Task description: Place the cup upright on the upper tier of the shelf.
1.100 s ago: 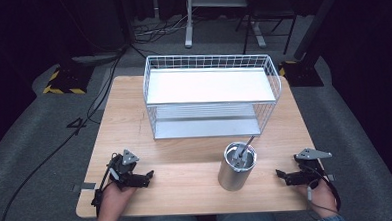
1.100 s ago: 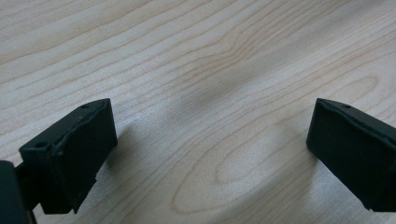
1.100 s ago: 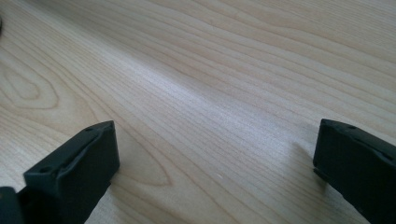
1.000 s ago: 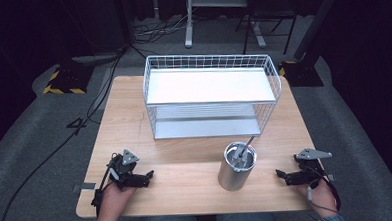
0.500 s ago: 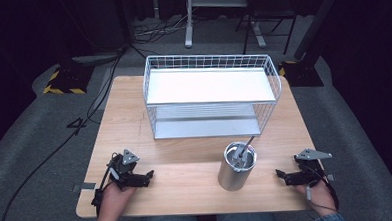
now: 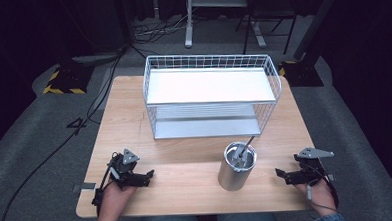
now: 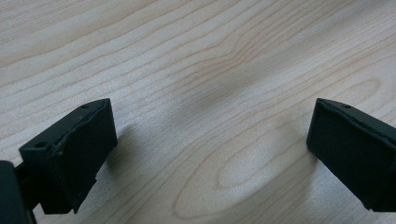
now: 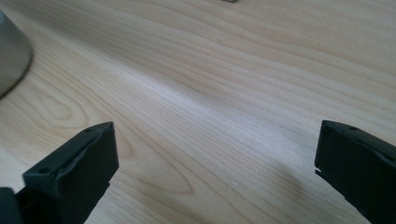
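Steel cup [image 6: 237, 166] stands on the tabletop [image 6: 186, 166] between both grippers. Left gripper [image 6: 146, 175] and right gripper [image 6: 281, 174] rest with fingers released; the right's just widened, nothing between.

Wooden table [image 6: 186, 168] (wire rack [image 6: 211, 97], steel cup [image 6: 236, 166])

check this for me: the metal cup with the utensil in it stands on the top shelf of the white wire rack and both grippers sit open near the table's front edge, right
Not quite. In the high view the metal cup stands on the table, in front of the white wire rack, not on its top shelf. The left gripper and right gripper are open near the front edge.
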A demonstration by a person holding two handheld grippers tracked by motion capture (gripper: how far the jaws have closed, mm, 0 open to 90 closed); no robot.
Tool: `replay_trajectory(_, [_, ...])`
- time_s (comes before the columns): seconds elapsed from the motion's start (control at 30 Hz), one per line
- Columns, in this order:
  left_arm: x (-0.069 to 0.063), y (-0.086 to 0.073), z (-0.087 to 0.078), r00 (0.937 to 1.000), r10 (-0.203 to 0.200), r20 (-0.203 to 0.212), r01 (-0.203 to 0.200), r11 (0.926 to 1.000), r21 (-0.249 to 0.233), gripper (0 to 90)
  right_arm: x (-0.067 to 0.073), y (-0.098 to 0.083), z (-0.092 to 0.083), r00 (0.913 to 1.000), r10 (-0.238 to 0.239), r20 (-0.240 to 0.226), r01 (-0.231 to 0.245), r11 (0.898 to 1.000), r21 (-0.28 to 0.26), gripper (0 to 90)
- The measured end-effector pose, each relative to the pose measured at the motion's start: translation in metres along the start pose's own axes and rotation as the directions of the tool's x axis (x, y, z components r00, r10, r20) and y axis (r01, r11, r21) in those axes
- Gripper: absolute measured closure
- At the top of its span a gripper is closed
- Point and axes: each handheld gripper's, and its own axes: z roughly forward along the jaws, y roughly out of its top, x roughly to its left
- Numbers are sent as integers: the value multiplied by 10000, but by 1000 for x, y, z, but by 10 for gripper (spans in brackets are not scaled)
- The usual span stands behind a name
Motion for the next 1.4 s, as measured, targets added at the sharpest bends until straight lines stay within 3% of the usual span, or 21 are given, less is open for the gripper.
replay_trajectory(0.17, [0, 0, 0, 10000, -9, -6, 9, 10000, -18, 22, 12, 18, -14, 9991, -362, -226, 360, 9993, -77, 0])
replay_trajectory(0.33, [0, 0, 0, 10000, 18, -5, -18, 10000, 4, 22, 23, 33, -24, 9981, -197, -590, 178, 9993, -316, 0])
replay_trajectory(0.47, [0, 0, 0, 10000, 13, -8, -13, 10000, 11, 22, 34, 42, -32, 9962, -446, -754, 398, 9971, -648, 0])
replay_trajectory(1.07, [0, 0, 0, 10000, -18, -6, 18, 10000, -10, 22, 69, 65, -54, 9836, -1330, -1215, 1214, 9877, -988, 1])
replay_trajectory(1.2, [0, 0, 0, 10000, -10, -7, 10, 10000, -2, 22, 79, 70, -55, 9740, -1449, -1742, 1259, 9853, -1158, 1])
replay_trajectory(1.27, [0, 0, 0, 10000, -13, -4, 13, 10000, -15, 22, 82, 71, -54, 9721, -1554, -1758, 1355, 9835, -1198, 1])
replay_trajectory(1.4, [0, 0, 0, 10000, -19, -7, 19, 10000, -9, 22, 94, 78, -51, 9605, -1873, -2059, 1633, 9782, -1279, 1])
